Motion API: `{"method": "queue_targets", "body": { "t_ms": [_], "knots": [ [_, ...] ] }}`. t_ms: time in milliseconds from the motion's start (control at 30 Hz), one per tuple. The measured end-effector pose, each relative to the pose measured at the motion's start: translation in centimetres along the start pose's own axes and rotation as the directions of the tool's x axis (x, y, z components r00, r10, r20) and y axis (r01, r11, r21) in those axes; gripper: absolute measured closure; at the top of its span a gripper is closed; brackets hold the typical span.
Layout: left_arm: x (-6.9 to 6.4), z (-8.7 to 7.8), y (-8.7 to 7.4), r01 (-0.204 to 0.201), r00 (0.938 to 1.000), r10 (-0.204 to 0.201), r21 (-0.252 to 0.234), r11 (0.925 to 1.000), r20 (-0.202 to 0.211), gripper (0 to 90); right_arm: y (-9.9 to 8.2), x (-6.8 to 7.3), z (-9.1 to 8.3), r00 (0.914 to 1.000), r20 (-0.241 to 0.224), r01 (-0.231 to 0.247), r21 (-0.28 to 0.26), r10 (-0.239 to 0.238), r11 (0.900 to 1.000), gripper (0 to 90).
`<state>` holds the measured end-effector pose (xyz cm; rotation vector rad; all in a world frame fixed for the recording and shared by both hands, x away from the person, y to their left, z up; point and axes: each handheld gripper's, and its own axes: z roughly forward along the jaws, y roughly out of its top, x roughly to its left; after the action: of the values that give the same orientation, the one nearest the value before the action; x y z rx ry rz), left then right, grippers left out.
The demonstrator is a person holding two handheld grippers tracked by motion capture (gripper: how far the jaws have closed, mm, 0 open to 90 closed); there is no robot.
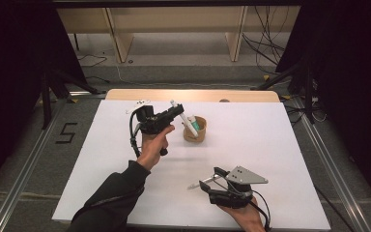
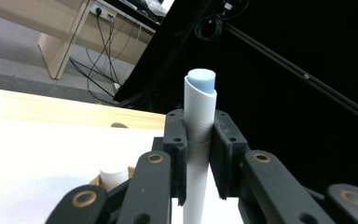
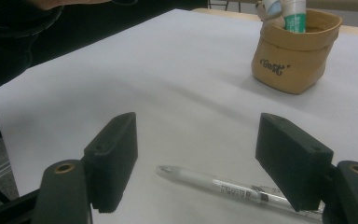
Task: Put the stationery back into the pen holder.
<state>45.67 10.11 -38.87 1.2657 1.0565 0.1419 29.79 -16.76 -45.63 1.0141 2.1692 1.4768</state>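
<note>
Left gripper (image 1: 173, 115), raised above the white table (image 1: 251, 159) left of centre: its jaws are clamped on a white marker (image 2: 199, 121) with a light blue end cap. In the left gripper view the marker stands between the two pads, cap end clear above them, barrel pressed on both sides. In the high view the marker's tip pointing up and away, just beside the tan pouch (image 1: 195, 129).

Centre of the table: the tan pouch stands upright, open at the top, with lettering on its front in the right gripper view. Inside it sit a white tube with green print (image 3: 295, 14) and a second pale item at its left, too cropped to identify. The pouch is well apart from the right gripper.

Right gripper (image 1: 204, 183), low over the near edge of the table, right of centre: its jaws stand wide apart with nothing pressed between them. A clear-bodied pen (image 3: 223, 187) lies flat on the table beneath and between the jaws, its tip toward the left jaw, its rear end passing under the right jaw. Whether the right pad touches the pen cannot be told
</note>
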Motion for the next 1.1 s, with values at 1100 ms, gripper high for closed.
{"method": "queue_targets", "body": {
  "t_ms": [1100],
  "knots": [
    [0.5, 5.6, 0.5, -0.135, 0.9836, 0.136, 0.012, 0.9908, -0.119, 77.2, -0.1, 0.2, 0.1, 0.9999, -0.017, -0.001, -0.001, 0.001, 1.0000, 29.7]
  ]
}}
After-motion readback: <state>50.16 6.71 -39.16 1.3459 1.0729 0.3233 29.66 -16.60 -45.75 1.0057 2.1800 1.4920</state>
